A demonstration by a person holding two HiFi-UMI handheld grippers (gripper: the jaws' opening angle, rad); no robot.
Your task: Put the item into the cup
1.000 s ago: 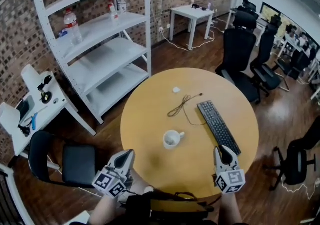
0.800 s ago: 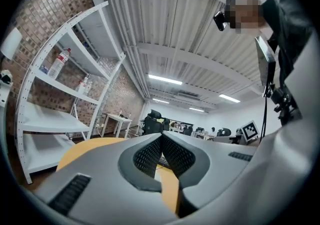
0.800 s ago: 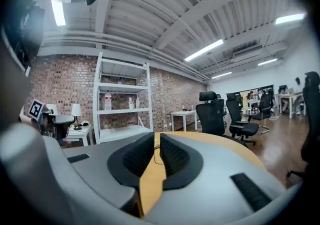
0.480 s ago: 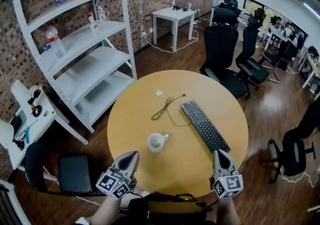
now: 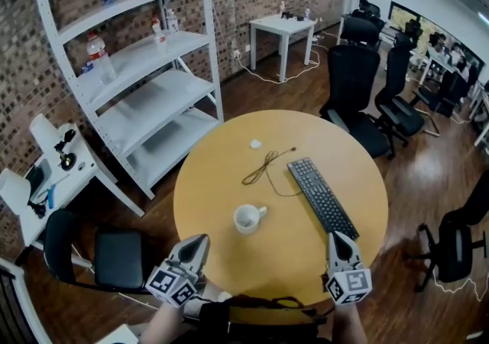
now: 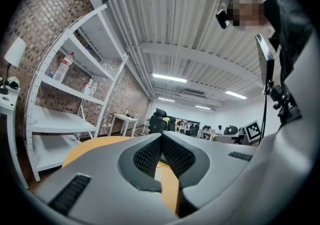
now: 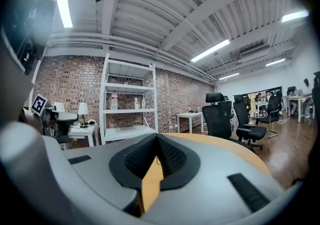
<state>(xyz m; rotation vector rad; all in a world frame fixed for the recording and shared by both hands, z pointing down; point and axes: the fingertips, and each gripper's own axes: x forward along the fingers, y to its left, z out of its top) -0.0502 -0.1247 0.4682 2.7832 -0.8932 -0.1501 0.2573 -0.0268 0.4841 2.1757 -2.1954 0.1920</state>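
A white cup [image 5: 247, 218] stands upright on the round yellow table [image 5: 221, 182], its handle pointing right. A small white item [image 5: 255, 144] lies on the far part of the table, well beyond the cup. Both grippers hover at the table's near edge, short of the cup. My left gripper [image 5: 200, 239] [image 6: 161, 136] is shut, with nothing between its pads. My right gripper [image 5: 336, 235] [image 7: 156, 136] is shut and empty too, near the keyboard's near end.
A black keyboard [image 5: 321, 197] lies at an angle on the table's right half, and a thin dark cable [image 5: 263, 167] is looped between it and the white item. White shelving [image 5: 145, 67] stands at the left. Black office chairs [image 5: 359, 82] stand behind the table and another black chair [image 5: 107, 254] at its near left.
The right gripper's jaws have come together. The head view has swung a little, so the table sits slightly differently in frame. Both grippers stay at the near edge.
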